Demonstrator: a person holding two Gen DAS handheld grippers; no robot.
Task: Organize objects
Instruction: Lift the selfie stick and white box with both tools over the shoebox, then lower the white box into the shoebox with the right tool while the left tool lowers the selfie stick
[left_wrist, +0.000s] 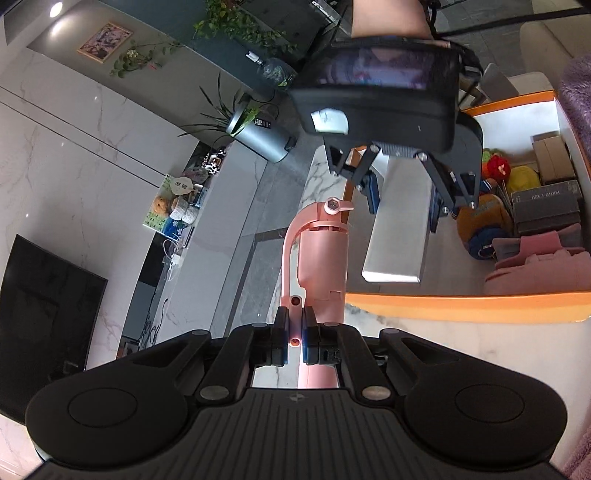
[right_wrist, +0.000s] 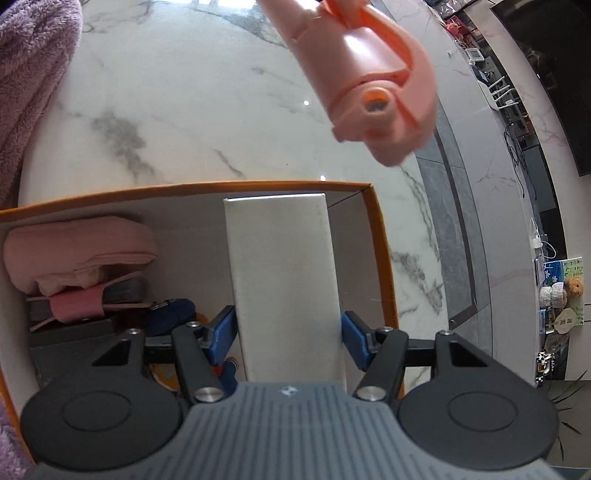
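Note:
My left gripper (left_wrist: 294, 334) is shut on a pink plastic tool (left_wrist: 317, 254), held in the air beside the orange-rimmed box (left_wrist: 461, 306). The tool also shows at the top of the right wrist view (right_wrist: 369, 74). My right gripper (right_wrist: 288, 332) is shut on a white rectangular box (right_wrist: 284, 280) and holds it inside the orange-rimmed box (right_wrist: 376, 236), near its right wall. In the left wrist view the right gripper (left_wrist: 402, 199) and the white box (left_wrist: 399, 229) are straight ahead.
The orange-rimmed box holds pink folded cloth (right_wrist: 81, 254), dark boxes (left_wrist: 546, 206) and plush toys (left_wrist: 484, 218). It stands on a white marble table (right_wrist: 184, 110). Purple fleece (right_wrist: 29, 74) lies at the table's edge. A TV (left_wrist: 44, 317) and plants (left_wrist: 236, 118) are in the background.

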